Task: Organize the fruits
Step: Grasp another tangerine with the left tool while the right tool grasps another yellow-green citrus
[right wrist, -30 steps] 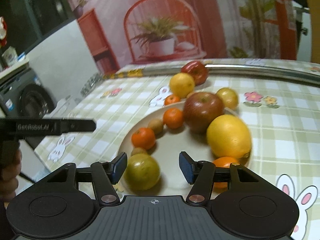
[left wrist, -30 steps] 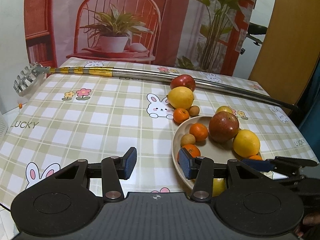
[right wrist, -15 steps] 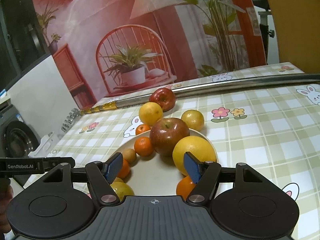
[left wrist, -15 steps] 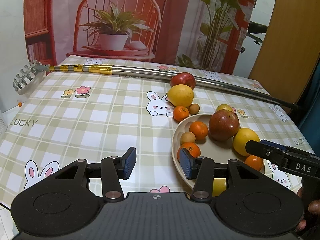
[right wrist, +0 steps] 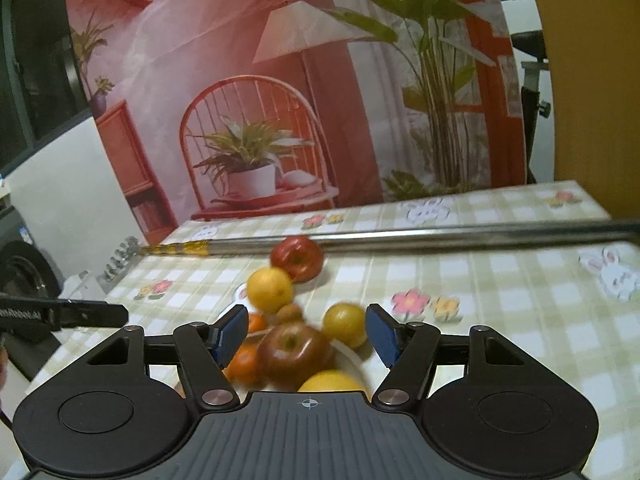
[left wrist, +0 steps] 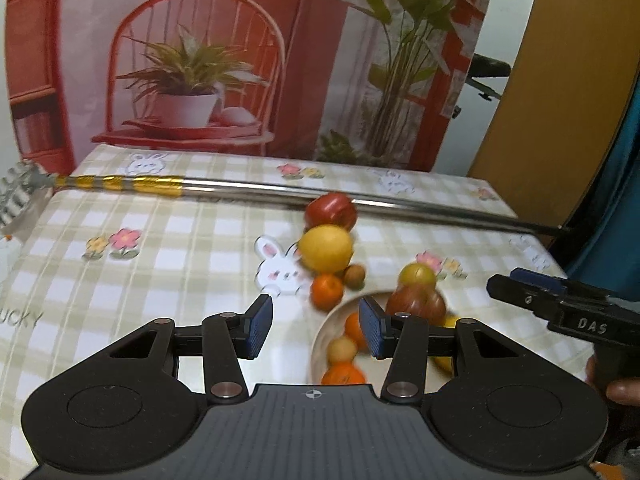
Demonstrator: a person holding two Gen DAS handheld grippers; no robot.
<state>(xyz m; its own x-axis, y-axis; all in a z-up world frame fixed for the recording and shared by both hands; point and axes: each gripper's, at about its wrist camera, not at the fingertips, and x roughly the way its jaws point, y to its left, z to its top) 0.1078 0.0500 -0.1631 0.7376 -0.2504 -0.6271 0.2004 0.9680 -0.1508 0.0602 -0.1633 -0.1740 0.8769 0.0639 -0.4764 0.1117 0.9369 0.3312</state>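
A beige plate [left wrist: 320, 340] holds a dark red apple [left wrist: 416, 304], oranges [left wrist: 343, 374] and a small brown fruit [left wrist: 342, 349]. Beyond the plate a red apple [left wrist: 331, 210], a yellow lemon [left wrist: 326, 248], a tangerine [left wrist: 327, 291], a small brown fruit [left wrist: 354, 276] and a yellow-green fruit [left wrist: 417, 275] lie on the tablecloth. My left gripper [left wrist: 316, 326] is open above the plate's left rim, empty. My right gripper [right wrist: 306, 334] is open over the plate's apple [right wrist: 294, 354], holding nothing; its body [left wrist: 560, 304] shows at the right of the left wrist view.
A long metal pole [left wrist: 280, 194] with a gold-taped end lies across the far side of the checked tablecloth [left wrist: 160, 260]. A printed backdrop of a chair and plants stands behind the table. A hand [left wrist: 624, 392] grips the right gripper's handle.
Both grippers have risen and pulled back from the plate. The right gripper's jaws stand wider than before. The fruits have stayed where they were.
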